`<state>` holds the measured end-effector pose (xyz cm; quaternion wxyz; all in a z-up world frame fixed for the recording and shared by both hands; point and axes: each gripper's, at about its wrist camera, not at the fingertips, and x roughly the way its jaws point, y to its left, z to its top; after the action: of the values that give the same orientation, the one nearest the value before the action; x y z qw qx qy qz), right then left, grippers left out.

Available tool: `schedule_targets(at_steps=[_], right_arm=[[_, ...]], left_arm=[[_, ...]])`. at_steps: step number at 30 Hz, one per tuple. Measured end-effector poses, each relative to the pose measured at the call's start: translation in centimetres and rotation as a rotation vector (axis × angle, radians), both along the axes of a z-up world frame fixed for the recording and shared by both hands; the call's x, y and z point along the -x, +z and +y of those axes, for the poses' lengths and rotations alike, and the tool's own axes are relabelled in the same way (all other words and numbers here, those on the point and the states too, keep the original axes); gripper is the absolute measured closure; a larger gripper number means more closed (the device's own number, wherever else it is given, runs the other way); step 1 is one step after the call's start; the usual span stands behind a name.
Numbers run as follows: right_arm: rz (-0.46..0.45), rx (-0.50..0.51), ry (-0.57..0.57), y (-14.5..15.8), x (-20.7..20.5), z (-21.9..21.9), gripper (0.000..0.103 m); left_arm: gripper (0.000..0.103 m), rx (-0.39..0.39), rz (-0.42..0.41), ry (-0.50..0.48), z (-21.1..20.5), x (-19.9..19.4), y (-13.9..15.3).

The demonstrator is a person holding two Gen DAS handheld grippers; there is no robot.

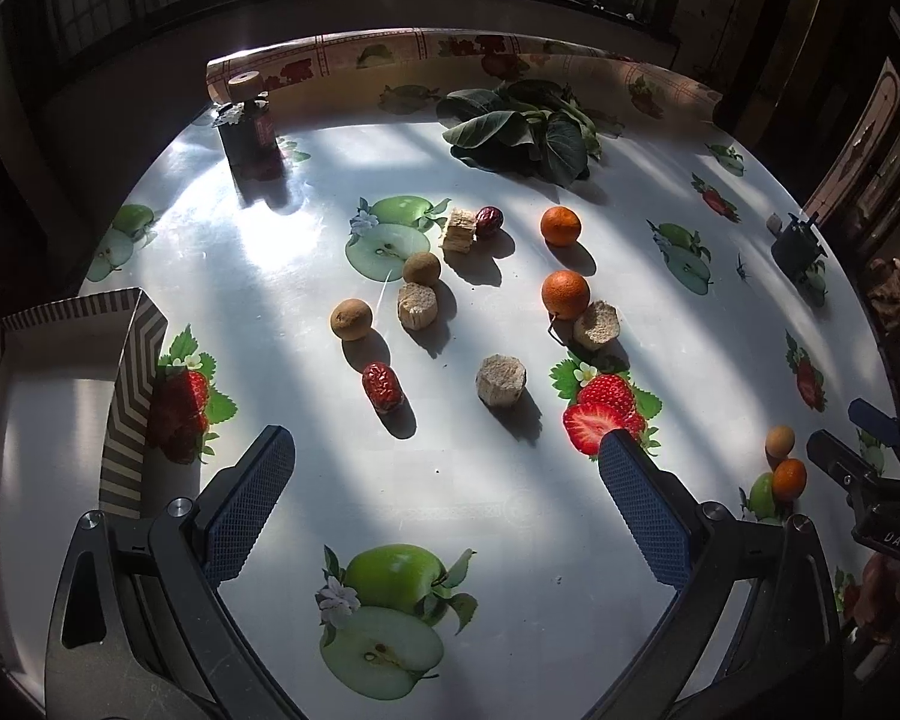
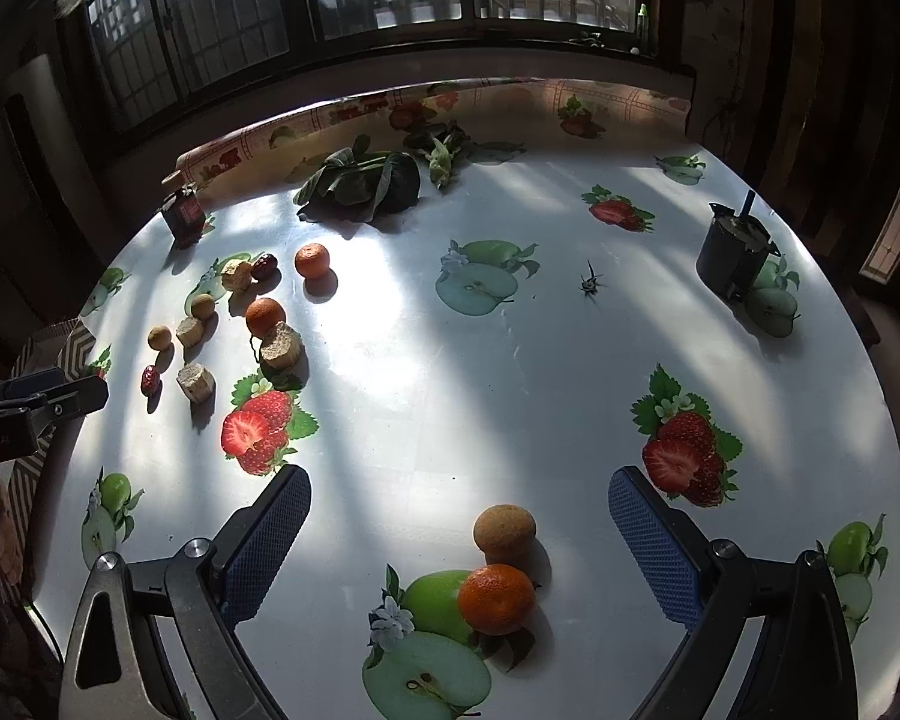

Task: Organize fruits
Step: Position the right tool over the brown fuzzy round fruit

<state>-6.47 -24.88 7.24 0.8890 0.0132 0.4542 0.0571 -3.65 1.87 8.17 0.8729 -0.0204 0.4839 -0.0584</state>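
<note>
Loose fruits lie on a round table with a fruit-print cloth. In the left wrist view I see two oranges [image 1: 561, 226] [image 1: 564, 294], two red dates [image 1: 383, 387] [image 1: 489, 221], brown longans [image 1: 350, 319] and several pale cut chunks [image 1: 500, 380]. My left gripper [image 1: 444, 444] hangs open above the cloth, nothing between its fingers. In the right wrist view my right gripper [image 2: 459, 486] is open too; a small orange [image 2: 497, 598] and a brown longan [image 2: 504, 531] lie on the cloth just in front of its jaws, untouched.
A zigzag-patterned box [image 1: 132, 360] stands at the left edge, open. Leafy greens [image 1: 525, 129] lie at the back. A dark jar [image 1: 249, 129] stands at the back left, a dark pot [image 2: 735, 252] at the right. The left gripper [image 2: 36, 405] juts in at left.
</note>
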Motion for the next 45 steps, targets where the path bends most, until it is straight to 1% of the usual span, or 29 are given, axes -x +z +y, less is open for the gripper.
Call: schedule_targets(at_steps=[5,8,10,12,14,15,17,19,25,28,31,35,37,41,45], right_arm=[[0.026,0.004,-0.022,-0.8,1.1,-1.3,0.003],[0.038,0.003,-0.033,-1.1,1.3,-2.0,0.005],[0.039,0.009,-0.036,-1.1,1.3,-2.1,0.005],[0.043,0.017,-0.035,-1.2,1.4,-2.3,0.006],[0.054,0.014,-0.031,-1.4,1.5,-2.4,0.011],[0.059,0.014,-0.032,-1.5,1.5,-2.4,0.012],[0.068,0.003,-0.032,-1.6,1.4,-2.4,0.015],[0.068,-0.015,-0.026,-1.5,1.4,-2.4,0.016],[0.054,-0.015,-0.011,-0.9,0.9,-1.6,0.016],[0.060,-0.011,-0.006,-0.9,0.5,-1.3,0.016],[0.067,0.000,-0.009,-1.0,0.4,-1.3,0.016],[0.073,-0.008,-0.007,-1.1,0.4,-1.5,0.016],[0.077,0.002,-0.006,-1.2,0.4,-1.6,0.016],[0.075,-0.013,-0.016,-1.2,0.4,-2.2,0.016],[0.079,-0.018,-0.028,-1.3,0.3,-2.6,0.016]], left_arm=[[0.001,-0.007,0.000,-0.032,-0.3,-0.2,1.2],[0.001,-0.004,-0.020,-0.054,-0.2,-0.6,2.6],[0.001,-0.017,-0.020,-0.068,0.0,-1.2,3.4],[0.001,-0.026,-0.027,-0.083,0.3,-1.7,4.2],[0.000,-0.035,-0.039,-0.098,0.6,-2.1,4.7],[0.001,-0.047,-0.039,-0.100,0.7,-2.3,4.7],[0.000,-0.062,-0.036,-0.096,0.8,-2.5,4.4],[0.000,-0.054,-0.031,-0.094,0.8,-2.5,4.0],[0.001,-0.068,-0.023,-0.076,-0.3,-2.0,2.6],[0.000,-0.048,-0.013,-0.073,-0.7,-2.0,1.8],[0.001,-0.017,0.019,-0.083,-1.1,-2.1,0.9],[0.001,0.002,0.052,-0.105,-1.9,-2.5,-0.2],[0.001,-0.004,0.057,-0.111,-2.2,-2.7,-0.5],[0.001,-0.008,0.067,-0.116,-2.6,-3.3,-1.0],[0.001,-0.030,0.076,-0.110,-2.9,-4.0,-1.6]])
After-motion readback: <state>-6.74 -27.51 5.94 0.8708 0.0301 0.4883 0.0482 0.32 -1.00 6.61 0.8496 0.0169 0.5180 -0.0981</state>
